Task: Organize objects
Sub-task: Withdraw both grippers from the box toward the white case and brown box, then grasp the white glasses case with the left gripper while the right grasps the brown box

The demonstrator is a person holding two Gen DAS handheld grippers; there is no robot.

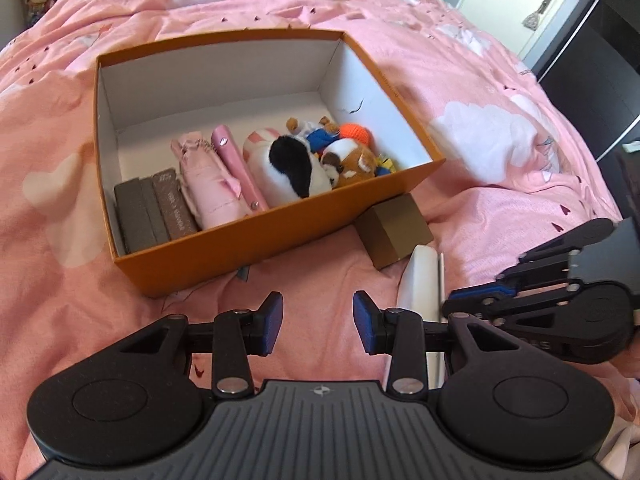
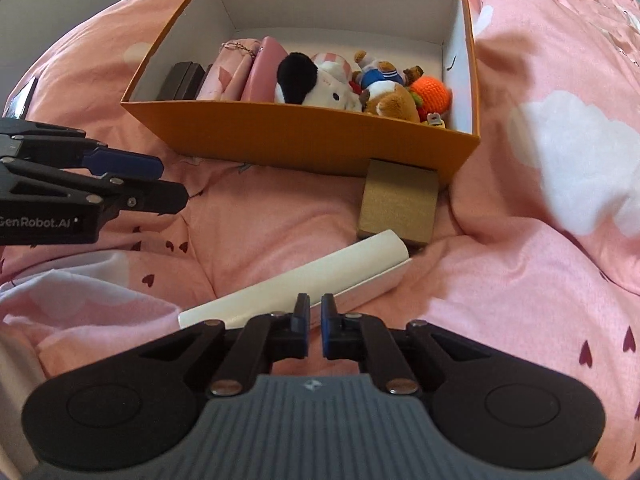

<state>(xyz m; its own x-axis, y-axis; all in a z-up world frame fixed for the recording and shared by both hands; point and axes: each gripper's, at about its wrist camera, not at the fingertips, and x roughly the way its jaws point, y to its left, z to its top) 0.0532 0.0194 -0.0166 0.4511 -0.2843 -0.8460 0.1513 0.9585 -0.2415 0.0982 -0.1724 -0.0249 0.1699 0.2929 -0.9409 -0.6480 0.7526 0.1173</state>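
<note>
The white case (image 2: 296, 284) looks hard, smooth and light, so pinch its thin long edge. The right claw (image 2: 315, 322) is nearly closed, empty; the left claw (image 1: 318, 322) is open.

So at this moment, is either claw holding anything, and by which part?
Nothing is held. The left claw is open over bare bedding. The right claw is nearly shut with an empty gap, just short of the white case.

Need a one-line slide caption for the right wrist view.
Right hand-held gripper, nearly shut, over white case; gold box beside half-filled orange box.
</note>
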